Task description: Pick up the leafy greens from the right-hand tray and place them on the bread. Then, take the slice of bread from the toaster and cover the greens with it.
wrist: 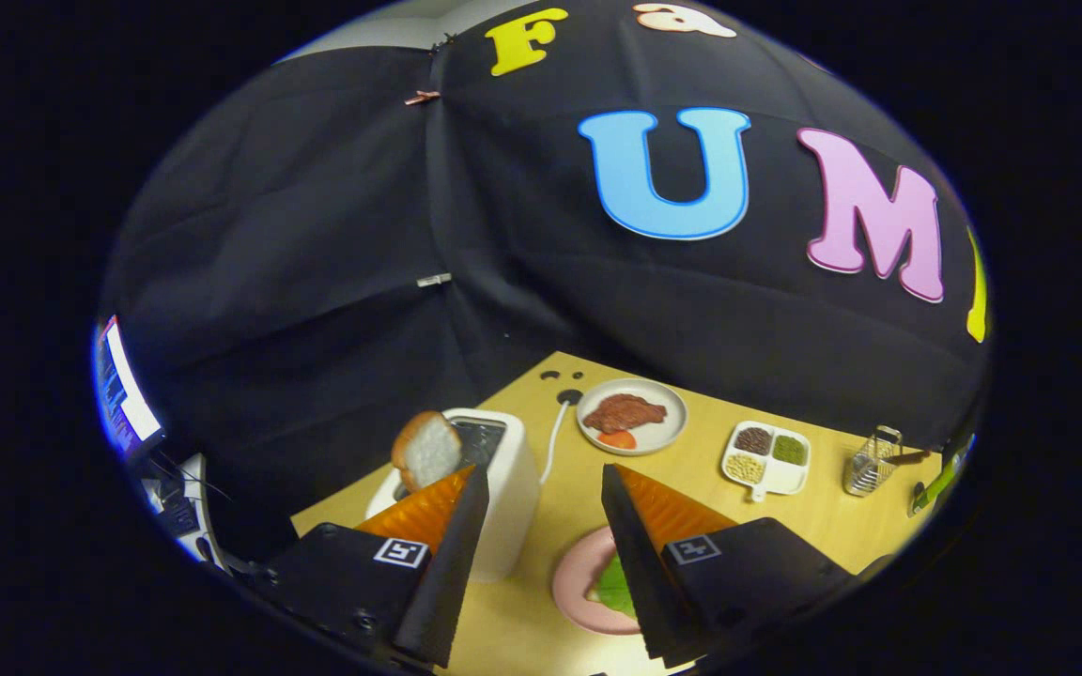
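Fingers [541, 483] wide open, empty; bread slice [428, 451] in toaster [508, 488] just beyond left fingertip.

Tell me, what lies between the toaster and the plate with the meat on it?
In the gripper view, a white cord runs across bare wooden table between the toaster and the meat plate. The hand-held gripper hangs open.

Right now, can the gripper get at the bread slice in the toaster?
Probably yes. The gripper has its jaws open, holding nothing. The bread slice sticks up out of the toaster, just beyond the left finger, with nothing on top of it. It sits off to that side, so the gripper must shift over first.
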`<state>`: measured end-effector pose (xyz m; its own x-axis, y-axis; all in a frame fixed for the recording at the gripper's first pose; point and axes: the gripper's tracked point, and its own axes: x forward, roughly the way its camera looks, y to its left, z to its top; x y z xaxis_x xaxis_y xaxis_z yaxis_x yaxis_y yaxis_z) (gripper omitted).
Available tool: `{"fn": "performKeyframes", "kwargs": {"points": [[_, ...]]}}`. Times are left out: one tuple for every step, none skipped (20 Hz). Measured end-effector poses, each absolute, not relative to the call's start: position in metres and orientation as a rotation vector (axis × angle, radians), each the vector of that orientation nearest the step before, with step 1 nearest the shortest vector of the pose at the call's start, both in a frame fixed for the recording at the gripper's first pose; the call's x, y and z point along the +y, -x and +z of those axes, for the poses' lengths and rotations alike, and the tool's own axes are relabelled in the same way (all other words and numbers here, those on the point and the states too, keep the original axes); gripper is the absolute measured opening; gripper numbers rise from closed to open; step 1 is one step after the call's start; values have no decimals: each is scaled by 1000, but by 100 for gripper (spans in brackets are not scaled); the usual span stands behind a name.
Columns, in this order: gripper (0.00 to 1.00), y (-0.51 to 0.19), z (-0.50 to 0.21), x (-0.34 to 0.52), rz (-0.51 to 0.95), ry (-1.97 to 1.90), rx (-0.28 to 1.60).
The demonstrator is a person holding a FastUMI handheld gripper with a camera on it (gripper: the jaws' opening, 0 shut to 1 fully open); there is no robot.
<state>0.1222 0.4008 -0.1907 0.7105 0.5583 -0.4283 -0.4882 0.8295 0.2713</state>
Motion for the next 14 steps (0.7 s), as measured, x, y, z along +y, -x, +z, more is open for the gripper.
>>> {"fn": "performKeyframes", "kwargs": {"points": [[77, -126, -180, 417, 607, -150, 504], [77, -128, -174, 431, 626, -145, 498], [77, -128, -172, 445, 647, -139, 506], [77, -128, -171, 462, 669, -137, 510], [78, -128, -173, 477, 688, -127, 518], [80, -128, -177, 490, 701, -110, 528], [80, -127, -185, 502, 710, -88, 541], [80, -127, -195, 514, 713, -67, 564], [80, -124, -206, 525, 719, -54, 586], [80, -126, -214, 534, 714, -42, 599], [78, -127, -223, 541, 708, -31, 612], [77, -129, -232, 547, 701, -18, 623], [77, -130, -242, 553, 694, -3, 645], [77, -131, -252, 556, 684, 11, 667]]}}
